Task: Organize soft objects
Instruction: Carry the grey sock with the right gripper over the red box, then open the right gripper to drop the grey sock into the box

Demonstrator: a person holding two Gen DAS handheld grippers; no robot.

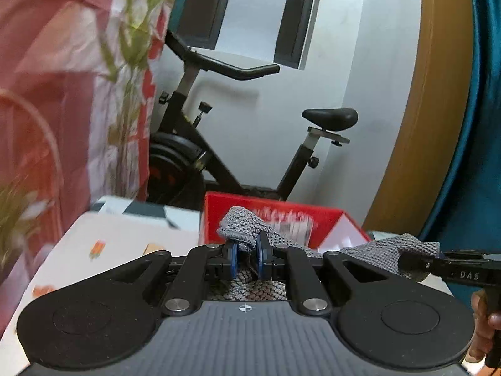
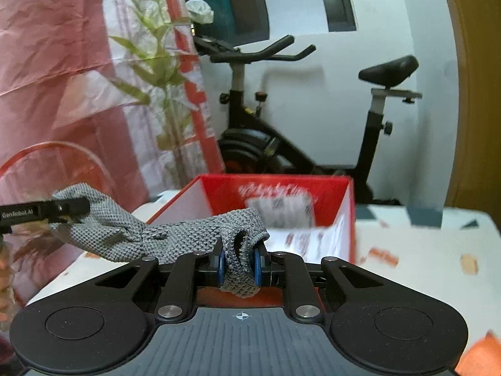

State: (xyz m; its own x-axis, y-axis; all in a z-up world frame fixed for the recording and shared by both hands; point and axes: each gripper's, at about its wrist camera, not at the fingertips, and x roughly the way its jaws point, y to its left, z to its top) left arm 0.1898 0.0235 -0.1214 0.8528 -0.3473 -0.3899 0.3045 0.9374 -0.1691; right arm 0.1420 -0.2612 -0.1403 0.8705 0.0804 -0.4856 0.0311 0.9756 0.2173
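Both grippers, left gripper [image 1: 247, 258] and right gripper [image 2: 239, 266], are nearly closed, each pinching one end of one grey knit cloth [image 2: 175, 235] stretched between them, in front of one red box [image 2: 281, 194] on the table [image 2: 422, 250].

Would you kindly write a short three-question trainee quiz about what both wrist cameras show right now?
1. True or false: both tools are shut on the same grey knitted cloth.
2. What colour is the open box behind the cloth?
3. Multiple choice: what stands by the white wall behind the table? A) a ladder B) an exercise bike C) a wardrobe

Key:
1. True: the left tool and the right tool each pinch one end.
2. Red outside, white inside.
3. B
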